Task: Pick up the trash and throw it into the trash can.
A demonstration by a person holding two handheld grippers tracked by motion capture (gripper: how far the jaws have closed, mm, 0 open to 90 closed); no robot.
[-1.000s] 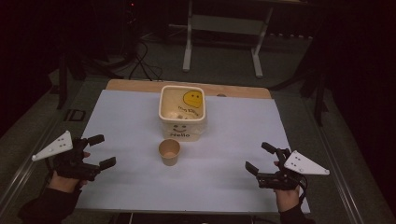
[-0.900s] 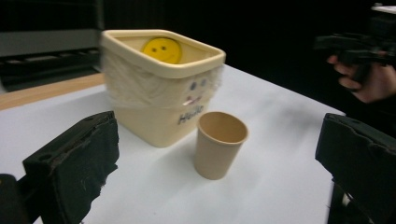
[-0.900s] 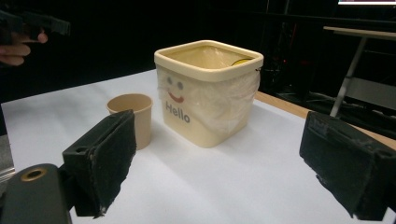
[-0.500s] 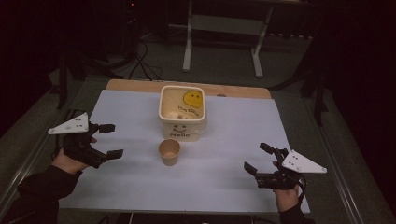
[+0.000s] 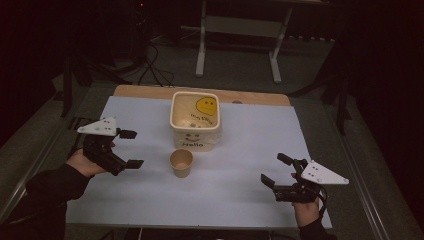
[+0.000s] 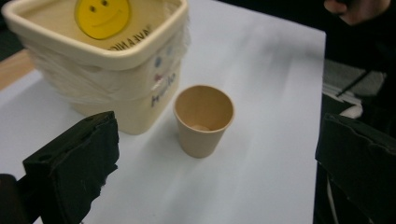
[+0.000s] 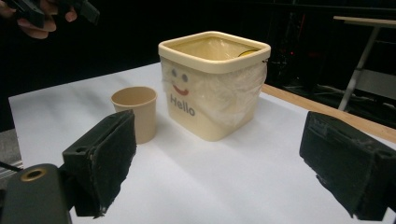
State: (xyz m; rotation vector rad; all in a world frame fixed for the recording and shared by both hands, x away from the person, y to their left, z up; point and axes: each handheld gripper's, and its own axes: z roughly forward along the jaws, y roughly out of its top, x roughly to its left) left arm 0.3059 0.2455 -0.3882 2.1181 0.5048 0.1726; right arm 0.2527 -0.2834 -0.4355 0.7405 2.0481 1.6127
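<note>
White sheeting covers most of the worktop [image 5: 150,210], with a strip of bare wood showing along its far edge and a dark floor with cables and a metal stand beyond. Near the middle stands a cream square tub [image 5: 196,121], lined with thin clear plastic that spills over its rim; its front carries a small face and the word "Hello", and a yellow smiley sits on the inside of its far wall. Just in front of the tub, close but apart from it, a small tan paper cup [image 5: 181,163] stands upright, mouth up, with something pale at its bottom. The left tool [image 5: 129,149] is held over the left part of the sheet, its jaws spread wide and empty, facing the cup with bare sheet between them. The right tool [image 5: 276,169] sits low near the right front corner, well apart from the cup, jaws likewise wide and gripping nothing.
</note>
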